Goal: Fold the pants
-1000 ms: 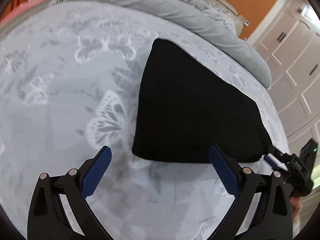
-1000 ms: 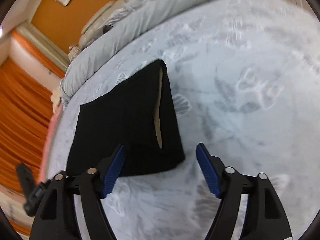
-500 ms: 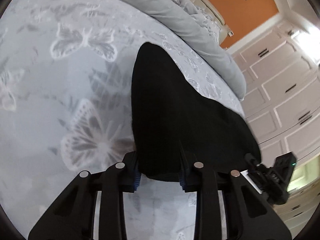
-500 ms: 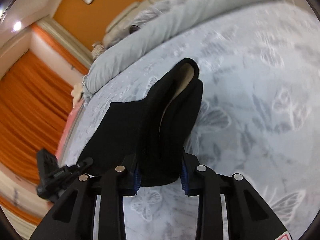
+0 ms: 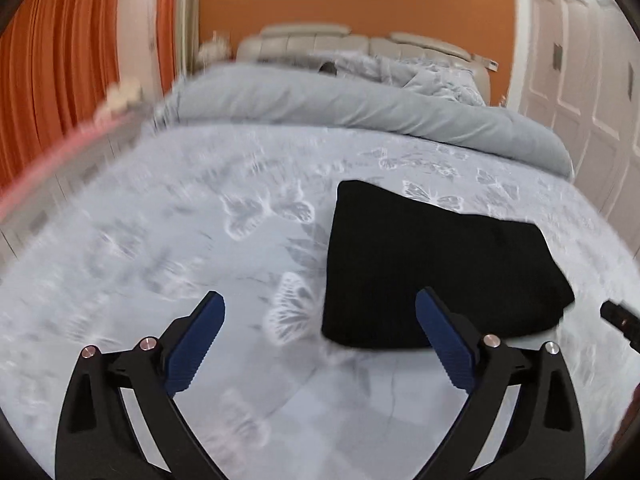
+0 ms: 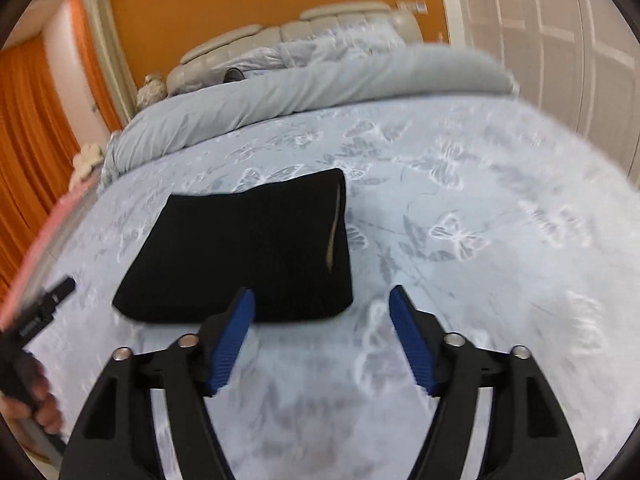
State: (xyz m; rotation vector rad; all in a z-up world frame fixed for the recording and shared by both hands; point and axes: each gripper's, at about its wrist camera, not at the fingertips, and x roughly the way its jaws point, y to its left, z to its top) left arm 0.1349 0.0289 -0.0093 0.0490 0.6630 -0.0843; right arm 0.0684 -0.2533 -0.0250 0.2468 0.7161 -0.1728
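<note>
A: Item one, the pants (image 5: 436,276)?
B: Black, folded into a compact, roughly square bundle, lying flat on the bed (image 5: 168,264). In the right wrist view a pale strip of inner lining showed along the fold at the bundle's right edge (image 6: 334,232).

A: The bed covering?
B: A pale blue sheet printed with white and grey butterflies. A plain grey duvet (image 5: 360,108) was rolled back in a long ridge toward the padded cream headboard (image 5: 352,42).

A: Left claw (image 5: 320,338)?
B: Jaws wide, having just been opening, with nothing between them. The blue pads stood above the sheet. Its right pad overlapped the near edge of the bundle in the left wrist view; whether it touched the cloth could not be told.

A: Right claw (image 6: 322,330)?
B: Also parted, somewhat less widely, jaws likewise just opened, nothing pinched. Its left pad sat in front of the bundle's near edge, and only bare sheet showed in the gap.

A: Anything else to enter?
B: The left claw's black body appeared at the left edge of the right wrist view, gripped by a hand (image 6: 38,404). Orange curtains (image 5: 60,60) hung on the left, an orange wall (image 5: 360,0) with a framed picture rose behind the headboard, and white panelled wardrobe doors (image 6: 560,40) stood on the right. Both views were blurred at the margins.
</note>
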